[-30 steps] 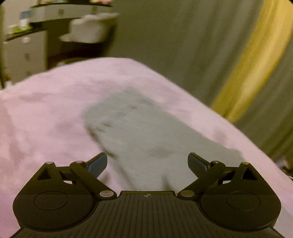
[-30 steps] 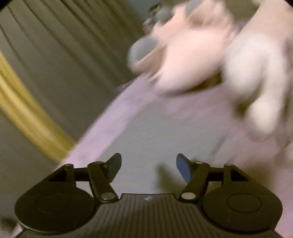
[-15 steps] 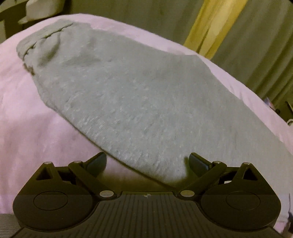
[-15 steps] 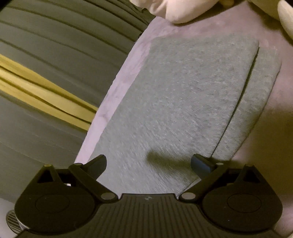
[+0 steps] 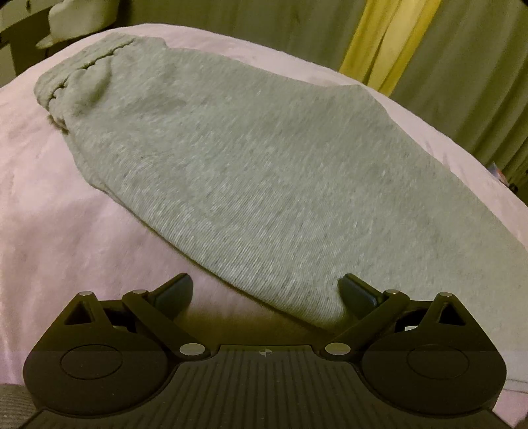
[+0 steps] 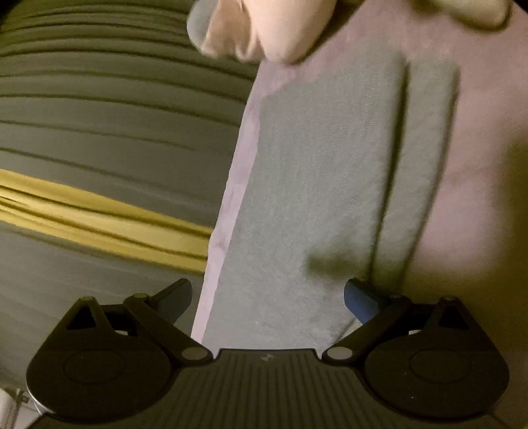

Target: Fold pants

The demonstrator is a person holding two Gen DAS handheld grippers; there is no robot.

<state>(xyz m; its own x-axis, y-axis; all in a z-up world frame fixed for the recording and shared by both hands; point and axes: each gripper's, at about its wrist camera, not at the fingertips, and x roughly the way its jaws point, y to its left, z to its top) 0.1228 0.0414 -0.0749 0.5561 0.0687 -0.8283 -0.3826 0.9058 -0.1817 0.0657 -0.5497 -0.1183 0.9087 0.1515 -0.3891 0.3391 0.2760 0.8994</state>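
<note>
Grey pants (image 5: 264, 171) lie flat on a pink bed cover (image 5: 66, 237), their ribbed waistband at the far left. My left gripper (image 5: 265, 293) is open and empty, low over the pants' near edge, with its right finger over the cloth. In the right wrist view the pants (image 6: 323, 198) show as two layers, the upper edge running lengthwise. My right gripper (image 6: 267, 297) is open and empty, over the pants by the bed's edge.
Grey-green curtains with a yellow stripe (image 5: 379, 43) hang beyond the bed. The curtain (image 6: 99, 132) fills the left of the right wrist view. A pink and grey plush toy (image 6: 257, 29) lies at the far end. A white chair (image 5: 76, 19) stands beyond the bed.
Both grippers have dropped toward the pants, which now fill each view. The right view has swung so the pants run more straight ahead. Both jaws stay open.
</note>
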